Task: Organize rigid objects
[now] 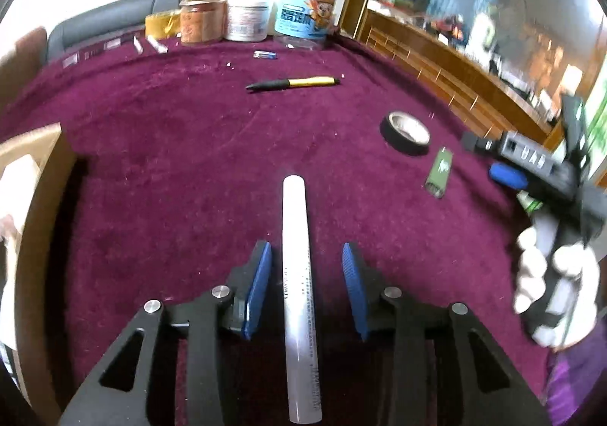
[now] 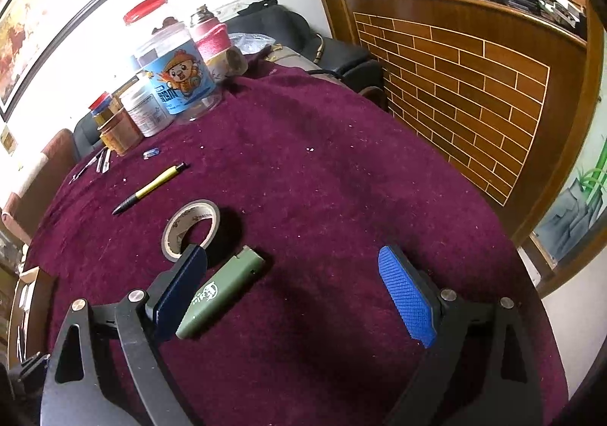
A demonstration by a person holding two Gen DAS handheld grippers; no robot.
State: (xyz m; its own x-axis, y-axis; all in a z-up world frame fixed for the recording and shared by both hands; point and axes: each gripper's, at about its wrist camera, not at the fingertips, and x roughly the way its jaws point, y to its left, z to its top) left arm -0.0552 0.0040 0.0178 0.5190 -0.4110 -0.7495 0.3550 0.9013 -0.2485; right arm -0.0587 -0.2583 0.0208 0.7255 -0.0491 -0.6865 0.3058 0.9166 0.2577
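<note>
On the table point(image 1: 189, 130), a tube point(image 1: 297, 274) is lying toward twelve o'clock between the left gripper's point(image 1: 306, 287) spread, untouching fingers point(image 1: 260, 285); the right gripper point(image 2: 299, 297) is gaping too.

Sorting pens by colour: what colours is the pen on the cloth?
The pen is yellow with a black grip and tip, clearest in the right wrist view.

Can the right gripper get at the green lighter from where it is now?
Probably yes. The right gripper is open wide, and the green lighter lies flat on the cloth just inside its left finger, with nothing on top. The tape roll sits close behind but apart from it.
</note>
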